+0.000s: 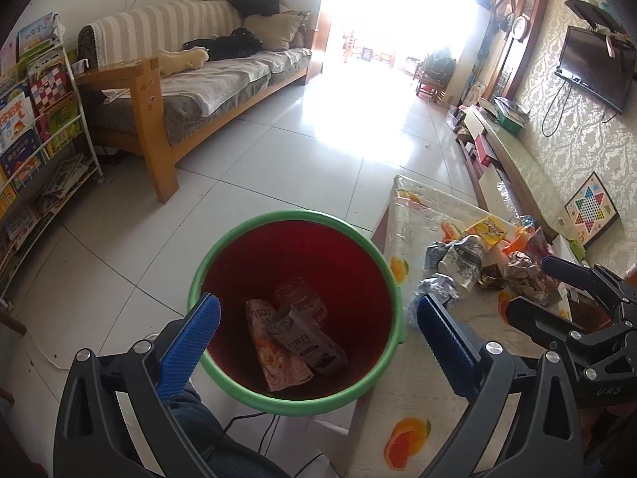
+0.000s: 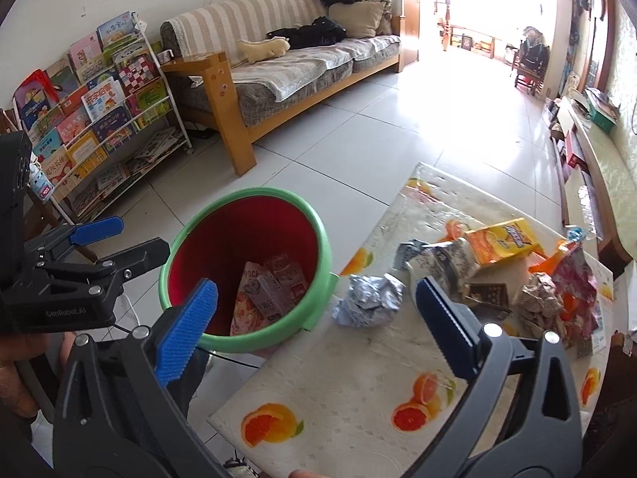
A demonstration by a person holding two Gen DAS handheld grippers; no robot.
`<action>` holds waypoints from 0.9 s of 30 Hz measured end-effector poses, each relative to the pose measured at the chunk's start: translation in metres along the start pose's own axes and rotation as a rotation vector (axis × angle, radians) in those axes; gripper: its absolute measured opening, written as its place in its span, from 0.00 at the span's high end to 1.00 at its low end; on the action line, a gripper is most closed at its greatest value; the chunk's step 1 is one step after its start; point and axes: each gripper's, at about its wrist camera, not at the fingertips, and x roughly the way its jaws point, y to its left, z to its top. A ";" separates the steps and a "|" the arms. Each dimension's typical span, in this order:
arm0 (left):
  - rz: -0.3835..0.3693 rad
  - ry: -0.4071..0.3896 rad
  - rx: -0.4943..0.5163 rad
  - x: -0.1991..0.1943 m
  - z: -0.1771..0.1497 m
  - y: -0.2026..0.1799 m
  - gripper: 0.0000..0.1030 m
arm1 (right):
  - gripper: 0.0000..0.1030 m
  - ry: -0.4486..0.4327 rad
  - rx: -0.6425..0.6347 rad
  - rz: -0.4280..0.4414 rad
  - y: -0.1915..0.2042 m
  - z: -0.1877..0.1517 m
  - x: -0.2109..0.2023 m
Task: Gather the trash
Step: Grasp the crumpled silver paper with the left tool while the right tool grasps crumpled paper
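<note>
Presently: left gripper [image 1: 318, 314] wide and empty over the bin [image 1: 296, 310] holding cartons; right gripper [image 2: 316, 298] wide, nearing the crumpled foil [image 2: 368, 298] at the table's [image 2: 358, 390] bin-side edge, likely next pick.

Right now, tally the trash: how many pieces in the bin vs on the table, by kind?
In the red bin: cartons 3 (Pocky box, grey carton, red-label carton).
On the table: crumpled foil ball 1; yellow box 1; crumpled brown paper 1; grey wrapper 1; pink wrapper 1.
Total: 8 clearly countable; the pile hides more.
</note>
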 end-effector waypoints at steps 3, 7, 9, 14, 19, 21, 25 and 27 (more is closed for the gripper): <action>-0.036 0.005 0.049 0.001 -0.001 -0.033 0.08 | 0.05 0.008 0.035 -0.051 -0.031 -0.018 -0.017; -0.084 0.012 0.123 0.000 -0.006 -0.079 0.08 | 0.05 0.004 0.113 -0.117 -0.075 -0.041 -0.042; -0.105 0.020 0.153 0.003 -0.008 -0.100 0.08 | 0.05 -0.008 0.155 -0.144 -0.096 -0.052 -0.055; -0.128 0.060 0.208 0.017 -0.017 -0.138 0.08 | 0.05 -0.033 0.222 -0.210 -0.140 -0.075 -0.085; -0.121 0.123 0.249 0.042 -0.024 -0.162 0.08 | 0.04 -0.035 0.279 -0.256 -0.175 -0.094 -0.102; -0.114 0.147 0.262 0.052 -0.024 -0.167 0.08 | 0.04 -0.031 0.299 -0.270 -0.187 -0.100 -0.105; -0.098 0.185 0.293 0.071 -0.020 -0.171 0.08 | 0.04 -0.022 0.346 -0.281 -0.208 -0.108 -0.101; -0.085 0.203 0.305 0.082 -0.018 -0.170 0.08 | 0.04 -0.017 0.359 -0.282 -0.215 -0.109 -0.097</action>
